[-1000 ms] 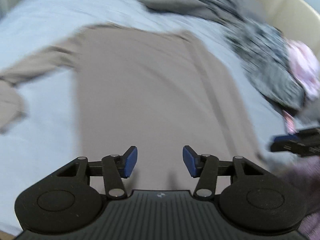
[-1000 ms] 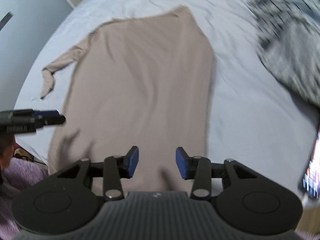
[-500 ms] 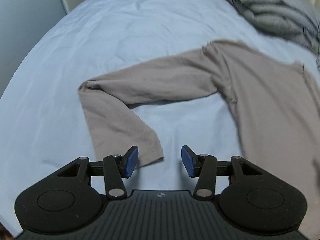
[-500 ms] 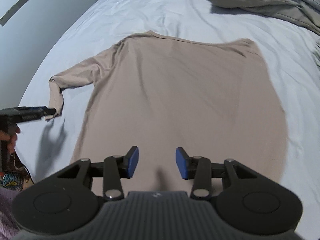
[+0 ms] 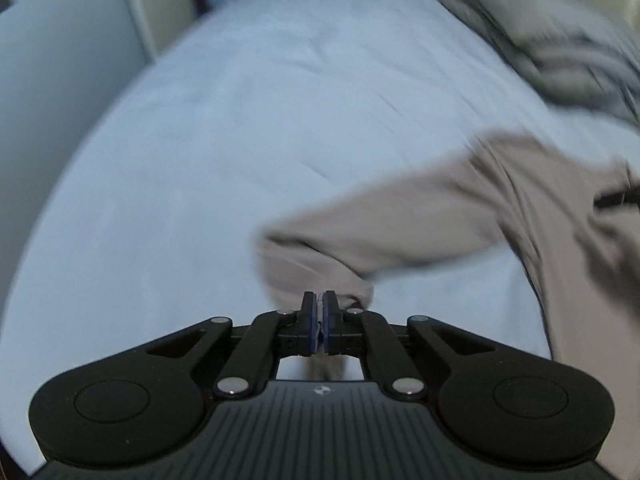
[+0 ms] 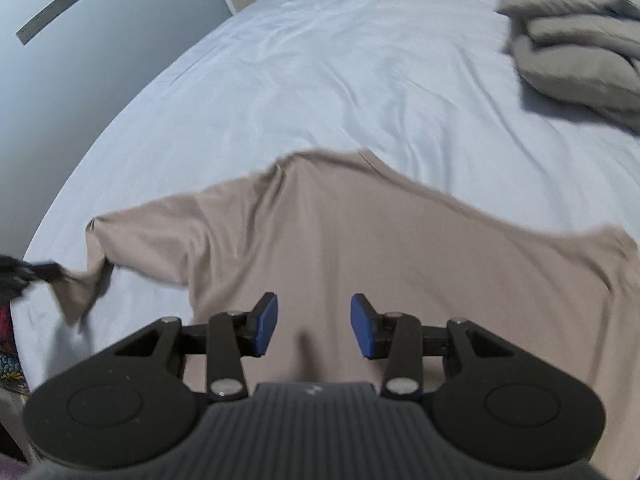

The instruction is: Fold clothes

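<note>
A beige long-sleeved shirt (image 6: 400, 264) lies flat on a pale blue bed sheet (image 6: 360, 60). Its sleeve (image 5: 400, 220) runs out to the left and bends back toward me. My left gripper (image 5: 320, 308) is shut on the sleeve's cuff, and a strip of beige cloth shows between the blue pads. The right wrist view shows that same gripper (image 6: 36, 272) at the far left, with the cuff lifted off the sheet. My right gripper (image 6: 314, 328) hovers over the shirt's body near the shoulder, open, with nothing between its fingers (image 6: 266, 328).
Folded grey bedding (image 6: 580, 40) is stacked at the back right of the bed, also in the left wrist view (image 5: 560, 40). A grey wall panel (image 6: 80, 60) stands past the bed's left edge. Bare sheet lies beyond the shirt.
My left gripper has swung left from the shirt's body to the sleeve end and shut on the cuff. My right gripper has moved left across the shirt toward the shoulder, still open.
</note>
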`<action>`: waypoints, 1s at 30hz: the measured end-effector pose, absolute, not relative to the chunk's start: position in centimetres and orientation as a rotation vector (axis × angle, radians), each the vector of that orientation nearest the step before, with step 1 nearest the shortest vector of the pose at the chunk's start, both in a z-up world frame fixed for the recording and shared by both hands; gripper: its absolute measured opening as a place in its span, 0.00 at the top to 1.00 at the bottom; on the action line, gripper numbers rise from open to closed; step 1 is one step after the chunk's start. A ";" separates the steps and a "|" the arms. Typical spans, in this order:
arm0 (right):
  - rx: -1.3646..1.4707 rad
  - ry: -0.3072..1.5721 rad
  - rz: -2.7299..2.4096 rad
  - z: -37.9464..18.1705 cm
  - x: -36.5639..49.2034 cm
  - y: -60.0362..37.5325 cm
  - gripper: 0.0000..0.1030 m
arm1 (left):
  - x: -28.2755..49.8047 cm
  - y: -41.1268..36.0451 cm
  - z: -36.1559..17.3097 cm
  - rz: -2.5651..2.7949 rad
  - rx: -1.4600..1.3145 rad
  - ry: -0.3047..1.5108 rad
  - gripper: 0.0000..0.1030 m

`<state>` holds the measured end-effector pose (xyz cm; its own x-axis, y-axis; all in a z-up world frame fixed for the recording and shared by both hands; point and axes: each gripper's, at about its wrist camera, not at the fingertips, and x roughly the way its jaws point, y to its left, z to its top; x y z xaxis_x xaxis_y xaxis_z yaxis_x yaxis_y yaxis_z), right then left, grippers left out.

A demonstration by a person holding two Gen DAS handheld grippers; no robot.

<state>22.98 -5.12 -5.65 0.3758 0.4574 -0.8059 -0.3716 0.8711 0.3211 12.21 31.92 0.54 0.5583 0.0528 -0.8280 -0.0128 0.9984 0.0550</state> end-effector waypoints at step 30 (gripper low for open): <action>0.095 1.096 0.556 -8.8 27.7 0.6 0.60 | 3.1 31.7 -1.8 -0.365 0.007 1.153 0.97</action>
<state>27.65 0.65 -8.85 0.3357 0.4709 -0.8158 -0.3798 0.8602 0.3403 3.09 31.66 -1.79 0.3538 -0.2786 -0.8929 0.2862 0.9411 -0.1802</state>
